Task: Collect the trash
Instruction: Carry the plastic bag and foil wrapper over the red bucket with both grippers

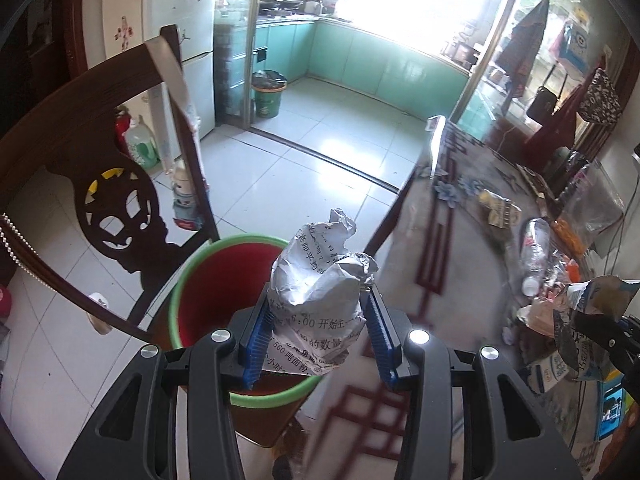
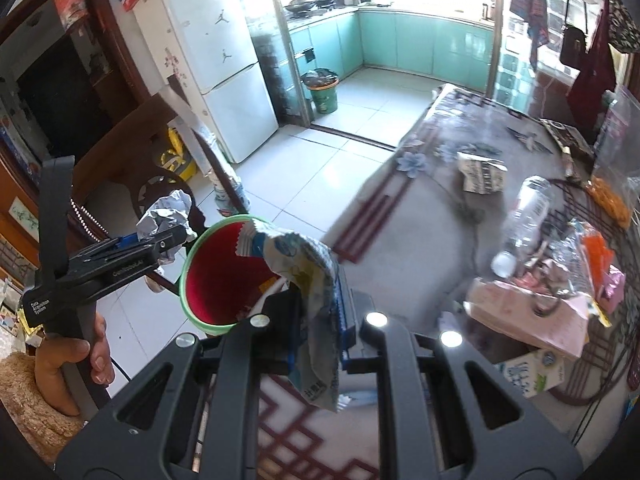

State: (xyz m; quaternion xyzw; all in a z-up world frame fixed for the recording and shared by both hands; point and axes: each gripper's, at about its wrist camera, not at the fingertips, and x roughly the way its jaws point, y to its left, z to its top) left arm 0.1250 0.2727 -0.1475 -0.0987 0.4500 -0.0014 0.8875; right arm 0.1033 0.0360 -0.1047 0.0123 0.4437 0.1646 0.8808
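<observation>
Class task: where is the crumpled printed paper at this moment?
In the left wrist view, the crumpled paper sits clamped in the left gripper, just over the red bin beside the table edge.

My left gripper [image 1: 320, 320] is matte black plastic with angular cut-out arms, round silver screw heads at the pivots, and ribbed blue pads [image 1: 258, 336] lining its jaws. My right gripper [image 2: 316, 308] matches it. White lettering marks the left unit's side. I wear a tan fleecy sleeve [image 2: 24, 392].

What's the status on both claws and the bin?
Left claw shut on crumpled paper. Right claw shut on snack wrapper. Red bin ahead, open, unobstructed.
</observation>
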